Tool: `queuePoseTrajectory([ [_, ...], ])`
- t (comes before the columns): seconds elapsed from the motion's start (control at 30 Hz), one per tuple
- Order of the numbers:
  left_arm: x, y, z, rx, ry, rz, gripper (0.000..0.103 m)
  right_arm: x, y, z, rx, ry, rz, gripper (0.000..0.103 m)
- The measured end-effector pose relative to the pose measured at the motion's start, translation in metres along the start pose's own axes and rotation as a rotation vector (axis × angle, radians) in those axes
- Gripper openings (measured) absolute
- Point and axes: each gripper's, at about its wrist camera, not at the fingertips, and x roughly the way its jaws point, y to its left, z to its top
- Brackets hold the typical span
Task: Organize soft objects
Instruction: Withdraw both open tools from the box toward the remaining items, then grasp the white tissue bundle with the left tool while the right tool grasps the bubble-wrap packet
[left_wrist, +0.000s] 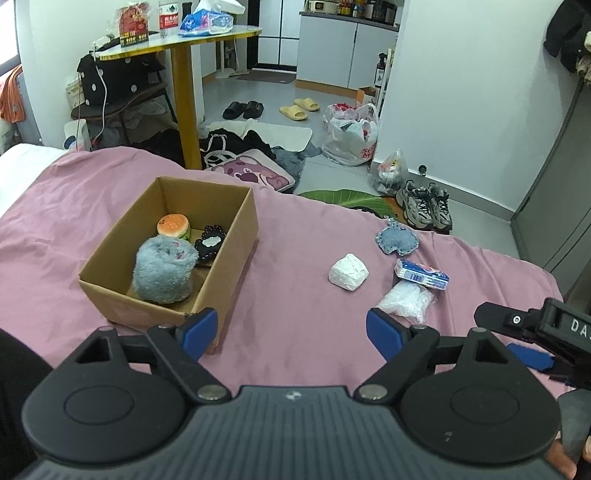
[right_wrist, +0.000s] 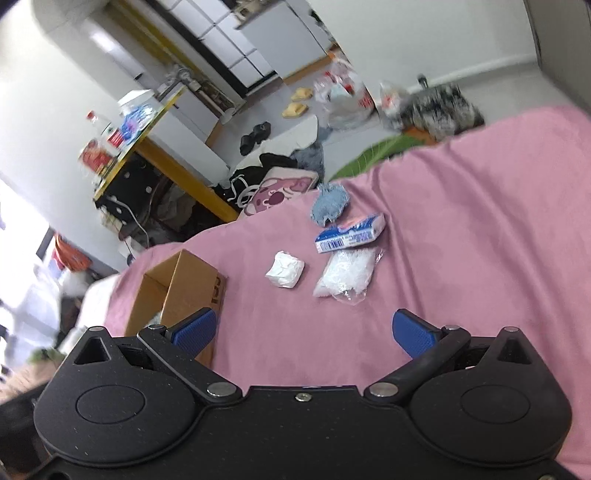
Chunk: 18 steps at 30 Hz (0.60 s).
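Open cardboard box (left_wrist: 236, 229) on the pink bedspread (left_wrist: 295, 332), holding three soft things — a fluffy grey plush (left_wrist: 164, 269) at the near end, a burger-shaped squishy (left_wrist: 173, 226) behind it, a black-and-white piece (left_wrist: 210, 242) against the right wall. Outside the box, loose on the bedspread to its right: a white wad (left_wrist: 348, 275), a denim-blue plush (left_wrist: 399, 239), a blue tissue pack (left_wrist: 422, 274) and a clear bag of white filling (left_wrist: 406, 301) touching that pack. Left claw (left_wrist: 291, 332) spread wide and empty, low over the bedspread just beside the box's near corner. Right claw (right_wrist: 303, 332) likewise wide apart, gripping nothing, tilted — facing the loose pile.
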Motion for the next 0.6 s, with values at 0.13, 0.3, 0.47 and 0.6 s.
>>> queuePoseTrajectory([
  [0.13, 0.017, -0.004, 0.006, -0.012, 0.015, 0.002, 0.081, 0.018, -0.004, 0.004, 0.013, 0.022, -0.055, 0.103],
  [0.3, 0.038, -0.01, 0.014, -0.017, 0.027, -0.006, 0.071, 0.033, -0.001, 0.007, -0.004, 0.026, -0.071, 0.101],
  [0.47, 0.06, -0.012, 0.021, -0.026, 0.044, -0.026, 0.067, 0.051, -0.002, 0.012, -0.014, 0.035, -0.093, 0.092],
  [0.6, 0.08, -0.014, 0.026, -0.032, 0.063, -0.034, 0.062, 0.062, -0.003, 0.016, -0.013, 0.038, -0.093, 0.083],
])
